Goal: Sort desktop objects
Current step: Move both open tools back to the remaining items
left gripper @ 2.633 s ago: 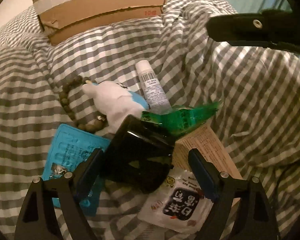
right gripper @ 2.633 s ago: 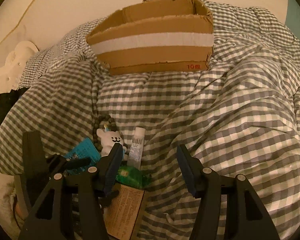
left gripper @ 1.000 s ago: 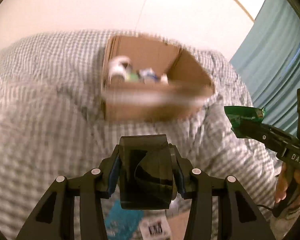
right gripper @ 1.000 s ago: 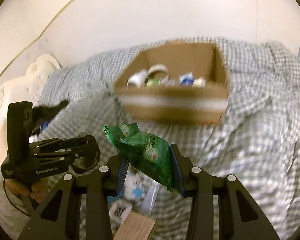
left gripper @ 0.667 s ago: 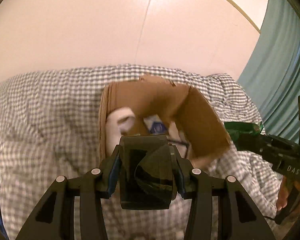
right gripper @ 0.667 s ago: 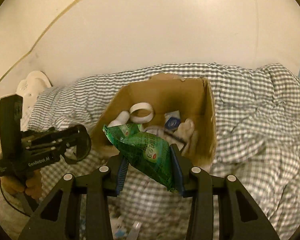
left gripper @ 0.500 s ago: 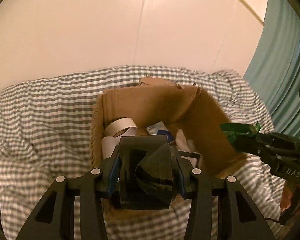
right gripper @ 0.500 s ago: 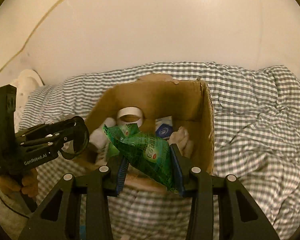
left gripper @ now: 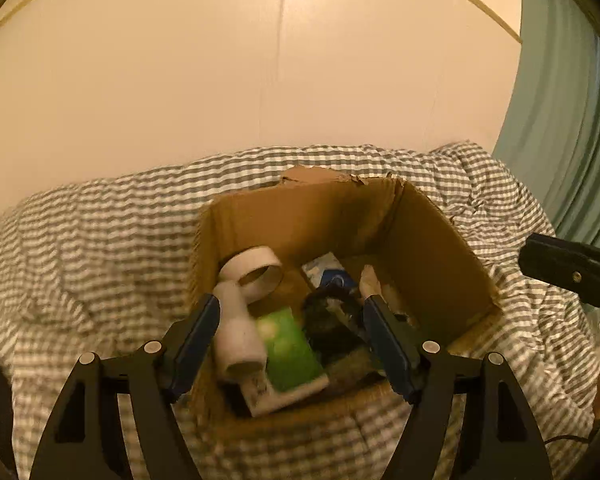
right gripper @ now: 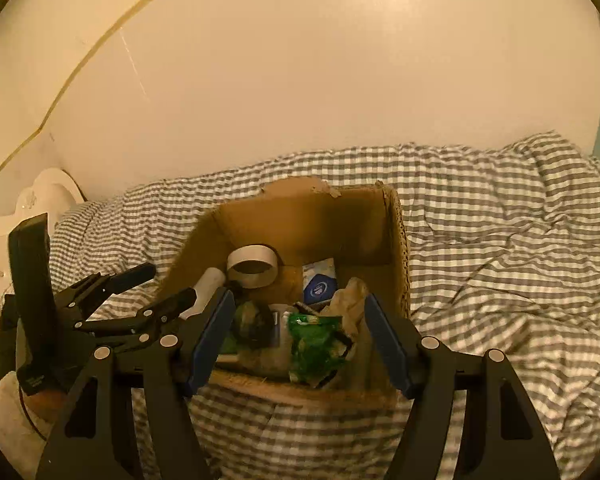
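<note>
Left tongs (left gripper: 292, 320): spread wide with nothing between the blue pads, poised over the near left part of the open brown cardboard box (left gripper: 432, 240); in the right wrist view they show at the box's left wall (right gripper: 140, 300).
White cylinder (left gripper: 236, 332): a white plastic bottle-like tube lying along the box's left wall, touching the tape roll behind it.
Tape roll (left gripper: 258, 274): a white ring of tape standing on edge toward the box's back left corner (right gripper: 253, 266).
Green-and-white carton (left gripper: 290, 354): a flat box, blurred, lying at the near wall just right of the white cylinder.
Dark glossy object (left gripper: 328, 324): black and blurred, in the middle of the box beside the carton; its exact shape cannot be told.
Blue-and-white packet (right gripper: 319, 283): leaning against the back wall, right of the tape roll.
Green crinkled snack bag (right gripper: 316, 346): inside the box at its near wall, right of the dark object.
Right tongs (right gripper: 300, 338): spread wide and holding nothing, over the near wall above the snack bag.
Bed: a grey-and-white checked quilt (right gripper: 500, 248) carries the box.
</note>
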{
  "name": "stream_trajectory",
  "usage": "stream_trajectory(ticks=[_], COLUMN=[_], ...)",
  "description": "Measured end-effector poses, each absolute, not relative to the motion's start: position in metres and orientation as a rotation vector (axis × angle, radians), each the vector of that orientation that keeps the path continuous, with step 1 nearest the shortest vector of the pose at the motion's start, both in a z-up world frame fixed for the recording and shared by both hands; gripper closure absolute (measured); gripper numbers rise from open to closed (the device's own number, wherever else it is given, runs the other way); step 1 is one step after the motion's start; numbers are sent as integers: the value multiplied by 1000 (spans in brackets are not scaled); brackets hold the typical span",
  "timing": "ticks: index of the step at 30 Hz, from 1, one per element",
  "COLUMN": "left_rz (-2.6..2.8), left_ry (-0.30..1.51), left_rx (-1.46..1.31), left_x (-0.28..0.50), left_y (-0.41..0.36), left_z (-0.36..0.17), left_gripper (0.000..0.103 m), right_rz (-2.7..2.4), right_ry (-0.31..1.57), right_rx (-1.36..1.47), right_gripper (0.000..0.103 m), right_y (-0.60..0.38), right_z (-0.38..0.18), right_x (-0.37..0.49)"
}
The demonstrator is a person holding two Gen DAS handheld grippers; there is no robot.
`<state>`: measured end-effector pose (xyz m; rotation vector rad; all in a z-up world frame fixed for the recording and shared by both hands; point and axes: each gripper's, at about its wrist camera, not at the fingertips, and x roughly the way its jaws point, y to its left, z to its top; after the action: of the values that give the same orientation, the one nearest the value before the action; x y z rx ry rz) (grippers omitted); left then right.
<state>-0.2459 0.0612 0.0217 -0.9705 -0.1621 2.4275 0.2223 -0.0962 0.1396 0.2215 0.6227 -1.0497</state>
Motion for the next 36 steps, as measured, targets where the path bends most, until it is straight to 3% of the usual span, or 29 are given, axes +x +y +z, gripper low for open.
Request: stream_trajectory(ticks=[2, 8, 16, 25, 31, 33, 34, 36], left_rz=[2439, 2459, 2364, 2140, 2053, 2028, 2024, 2022], left_ry=[-175, -205, -156, 197, 338, 387, 394, 356], left_rx=[-995, -1085, -1290, -1516, -1552, -1549, -1545, -1555], left_x=[-229, -159, -81, -40, -33, -29, -29, -33], left_y=[49, 11, 2, 29, 49, 57, 59, 57], left_z=[21, -14, -91, -150, -168, -172, -173, -171], left_gripper=[11, 11, 11, 11, 11, 15, 27, 27], right_rz=[-1041, -1035, -1062, -1050, -1036, -1032, -1027, -1020], right_ry=[622, 627, 735, 806, 854, 884, 903, 938], right_rx=[214, 209, 329, 329, 346, 347, 348, 348], right_gripper=[35, 35, 35, 35, 35, 35, 35, 36], right_y=[-71, -7, 38, 56, 50, 48, 47, 45], right_z=[142, 120, 45, 15, 0, -9, -14, -24], right_x=[219, 195, 164, 168, 172, 176, 179, 184])
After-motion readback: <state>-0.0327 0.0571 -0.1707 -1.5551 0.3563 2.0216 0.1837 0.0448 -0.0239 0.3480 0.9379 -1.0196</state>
